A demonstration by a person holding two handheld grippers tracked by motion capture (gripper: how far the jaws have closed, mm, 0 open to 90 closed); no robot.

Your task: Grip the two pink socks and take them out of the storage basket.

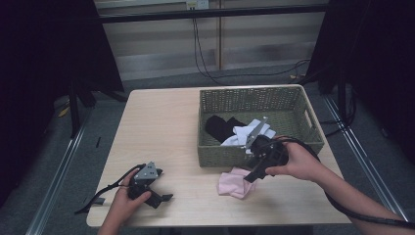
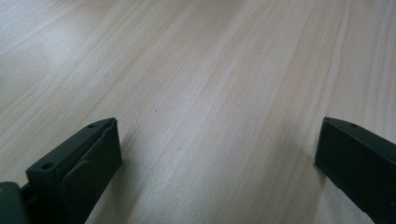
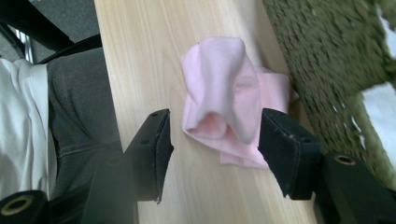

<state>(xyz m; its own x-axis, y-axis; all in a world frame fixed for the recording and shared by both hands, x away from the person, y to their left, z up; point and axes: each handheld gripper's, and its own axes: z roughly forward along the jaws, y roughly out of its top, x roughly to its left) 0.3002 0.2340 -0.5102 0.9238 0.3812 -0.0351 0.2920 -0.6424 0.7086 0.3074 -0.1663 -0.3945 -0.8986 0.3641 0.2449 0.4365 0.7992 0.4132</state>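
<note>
A crumpled pink cloth lies on the wooden table, right against the front wall of a woven basket. My right gripper hovers just above it, pointing down. In the right gripper view the pink cloth sits between the spread jaws of that gripper, which is open and not touching it. My left gripper rests low near the table's front left, open. In the left gripper view, my left gripper has bare table wood between its jaws.
The basket holds a black cloth and a white cloth. Its olive woven wall runs close beside the pink cloth. The person's lap lies past the table's front edge. Cables trail from both grippers.
</note>
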